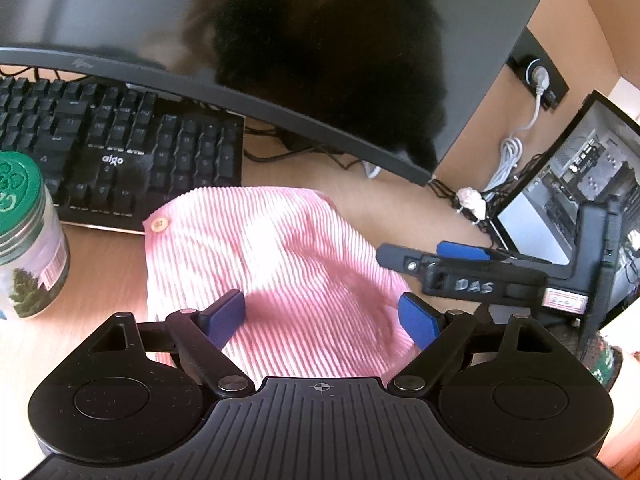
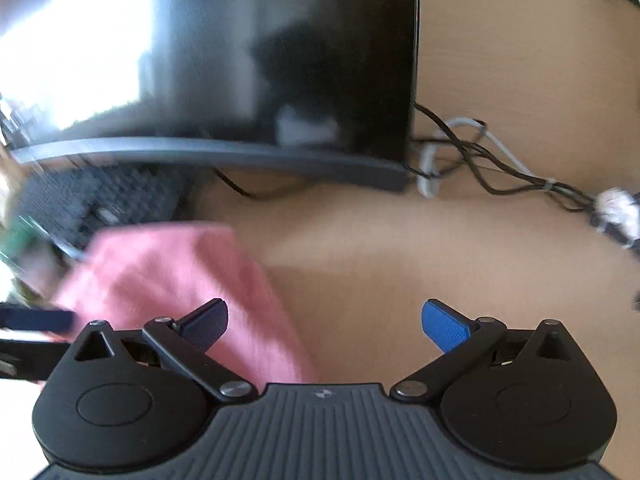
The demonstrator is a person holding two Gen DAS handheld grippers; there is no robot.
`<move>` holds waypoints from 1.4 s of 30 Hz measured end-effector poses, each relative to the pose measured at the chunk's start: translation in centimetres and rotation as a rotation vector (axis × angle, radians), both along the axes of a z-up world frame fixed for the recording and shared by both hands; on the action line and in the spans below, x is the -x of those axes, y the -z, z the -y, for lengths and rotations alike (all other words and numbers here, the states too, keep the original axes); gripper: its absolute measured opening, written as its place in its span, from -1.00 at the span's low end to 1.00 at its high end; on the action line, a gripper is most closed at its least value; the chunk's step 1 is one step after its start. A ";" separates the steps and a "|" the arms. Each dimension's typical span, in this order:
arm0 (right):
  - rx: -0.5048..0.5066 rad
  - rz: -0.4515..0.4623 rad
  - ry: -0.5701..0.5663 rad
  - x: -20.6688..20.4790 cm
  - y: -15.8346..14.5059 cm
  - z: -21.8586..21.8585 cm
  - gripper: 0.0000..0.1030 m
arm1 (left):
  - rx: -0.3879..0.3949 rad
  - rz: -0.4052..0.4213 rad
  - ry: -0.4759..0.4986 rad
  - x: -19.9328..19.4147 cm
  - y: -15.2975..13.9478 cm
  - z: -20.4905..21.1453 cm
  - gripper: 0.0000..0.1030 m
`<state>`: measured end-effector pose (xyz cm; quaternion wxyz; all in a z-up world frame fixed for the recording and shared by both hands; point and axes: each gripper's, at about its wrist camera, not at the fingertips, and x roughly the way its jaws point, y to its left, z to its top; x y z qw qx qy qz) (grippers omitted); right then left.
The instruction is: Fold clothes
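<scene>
- One pink-and-white striped garment lies folded on the wooden desk, directly in front of the keyboard; one wooden button shows at its far left corner.
- One left tongs: jaws wide, nothing held, poised over the near part of the garment, with both blue pads over the cloth.
- One right tongs: jaws wide, nothing held. Its left pad is over the garment's right edge; its right pad is over bare desk. In the left wrist view it appears just right of the garment.
- One black keyboard marked "aigo", behind the garment, its far edge under the monitor.
- One black monitor, screen dark, behind the garment.
- One glass jar with green lid, left of the garment, near the keyboard's front edge.
- One glass-sided computer case, right of the garment.
- One bundle of cables, behind and right of the garment.
- The right wrist view is blurred; fine detail there cannot be told.
</scene>
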<state>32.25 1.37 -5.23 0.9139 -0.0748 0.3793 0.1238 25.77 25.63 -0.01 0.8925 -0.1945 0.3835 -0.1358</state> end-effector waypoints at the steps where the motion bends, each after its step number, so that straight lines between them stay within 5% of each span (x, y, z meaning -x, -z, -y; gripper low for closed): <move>1: 0.051 -0.002 0.033 -0.1 0.4 -0.1 1.00 | 0.002 0.001 0.003 -0.1 0.0 0.1 0.72; 5: 0.028 0.023 0.074 1.9 -0.4 1.3 1.00 | 0.011 0.007 0.018 -0.6 0.3 0.2 0.77; 13: -0.137 0.016 -0.101 8.1 -1.7 -0.1 1.00 | 0.084 0.004 0.052 -1.6 1.2 -0.5 0.77; 19: 0.093 -0.016 -0.199 7.5 1.8 -3.8 1.00 | 0.113 -0.001 0.036 -2.4 1.9 -0.1 0.77; 30: -0.020 0.042 -0.272 8.6 1.3 -0.4 1.00 | 0.065 -0.010 -0.159 3.9 0.9 2.2 0.67; 36: -0.149 0.017 -0.208 8.6 -0.1 7.1 1.00 | -0.085 -0.056 -0.241 4.2 3.3 6.1 0.66; 39: -0.249 -0.034 -0.209 9.0 -0.8 10.1 1.00 | -0.193 -0.060 -0.287 5.3 2.3 8.1 0.58; 42: -0.319 -0.010 -0.267 10.9 -2.5 11.7 1.00 | -0.237 -0.003 -0.371 9.0 -0.2 10.0 0.83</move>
